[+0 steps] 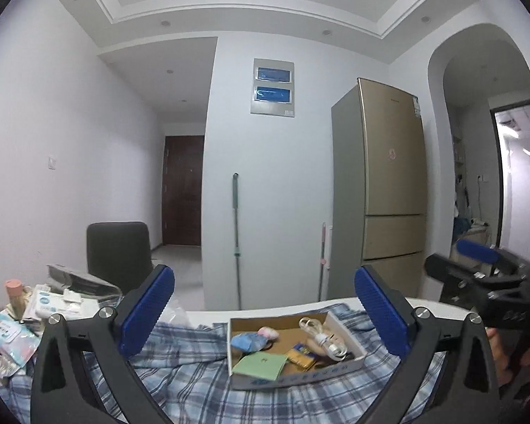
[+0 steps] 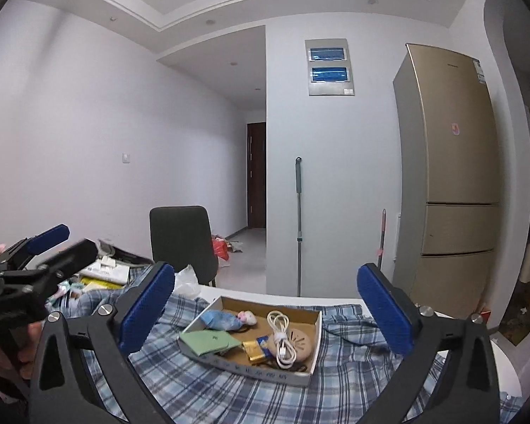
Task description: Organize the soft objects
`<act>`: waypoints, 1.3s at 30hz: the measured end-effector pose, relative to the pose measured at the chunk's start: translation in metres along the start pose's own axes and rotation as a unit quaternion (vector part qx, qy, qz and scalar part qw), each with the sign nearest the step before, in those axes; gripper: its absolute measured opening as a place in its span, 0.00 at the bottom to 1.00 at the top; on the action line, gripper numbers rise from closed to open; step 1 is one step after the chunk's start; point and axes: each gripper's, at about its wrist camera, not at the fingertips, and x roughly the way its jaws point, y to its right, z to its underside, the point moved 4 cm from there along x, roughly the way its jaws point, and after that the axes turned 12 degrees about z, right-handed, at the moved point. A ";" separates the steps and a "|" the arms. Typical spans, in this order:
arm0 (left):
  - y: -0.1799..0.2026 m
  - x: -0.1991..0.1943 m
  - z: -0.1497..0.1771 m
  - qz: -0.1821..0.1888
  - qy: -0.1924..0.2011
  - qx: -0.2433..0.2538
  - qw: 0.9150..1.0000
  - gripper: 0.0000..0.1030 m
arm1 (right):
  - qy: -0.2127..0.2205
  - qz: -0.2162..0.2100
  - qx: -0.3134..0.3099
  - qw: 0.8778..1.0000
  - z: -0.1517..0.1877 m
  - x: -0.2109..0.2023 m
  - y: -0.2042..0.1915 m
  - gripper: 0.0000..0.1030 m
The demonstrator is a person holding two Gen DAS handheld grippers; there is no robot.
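Note:
A blue plaid cloth lies spread over the table. On it sits a shallow cardboard box. It holds a crumpled light-blue soft item, a small pink soft item, a coiled white cable and a green card. My left gripper stands open above the cloth, short of the box, nothing between its fingers. My right gripper is likewise open and empty, facing the box from the right.
Tissue packs and packets crowd the table's left end. A dark chair stands behind the table. A mop leans on the wall and a gold fridge stands at the right. The table's white edge shows at right.

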 end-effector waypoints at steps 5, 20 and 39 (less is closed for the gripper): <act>-0.005 -0.007 0.033 -0.017 -0.015 -0.006 1.000 1.00 | 0.009 0.004 -0.004 1.000 0.026 -0.010 0.001 1.00; 0.000 -0.002 0.084 -0.030 -0.018 0.027 0.999 1.00 | -0.024 0.021 -0.004 0.999 0.087 0.010 0.012 1.00; -0.009 0.014 0.096 -0.021 -0.055 0.012 0.998 1.00 | -0.031 0.025 -0.003 0.999 0.090 0.010 0.015 1.00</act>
